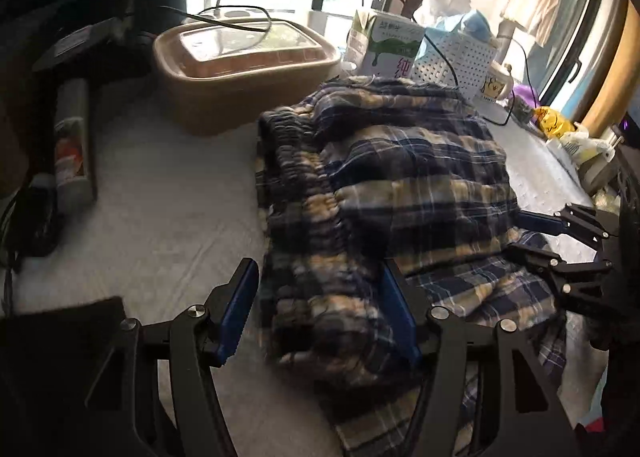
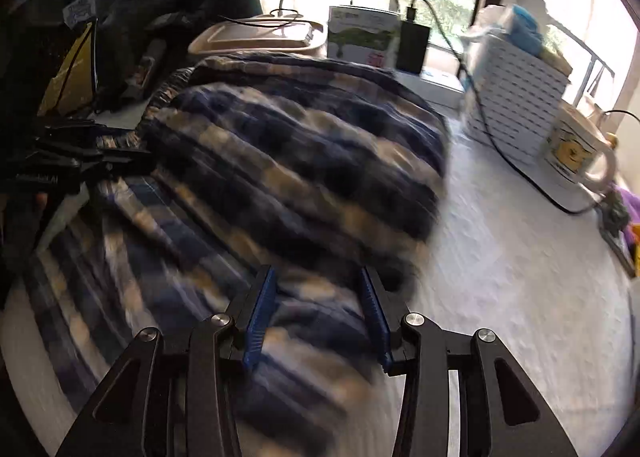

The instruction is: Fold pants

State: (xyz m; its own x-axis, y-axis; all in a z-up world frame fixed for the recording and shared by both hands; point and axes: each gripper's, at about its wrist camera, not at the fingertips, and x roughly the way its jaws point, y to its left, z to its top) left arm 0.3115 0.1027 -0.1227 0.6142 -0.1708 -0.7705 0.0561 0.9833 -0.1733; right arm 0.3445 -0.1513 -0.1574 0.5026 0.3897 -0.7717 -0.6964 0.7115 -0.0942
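Pants, one; claws, two.

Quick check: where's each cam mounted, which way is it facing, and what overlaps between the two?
Left wrist view: on the left tool, looking forward over the plaid pants toward the window; its own open fingers show, the right tool at right edge.
Right wrist view: on the right tool, looking across the pants toward the window, blurred; its open fingers show, the left tool at left edge.
Shared: pants, tan lidded box, milk carton, white perforated basket, mug.
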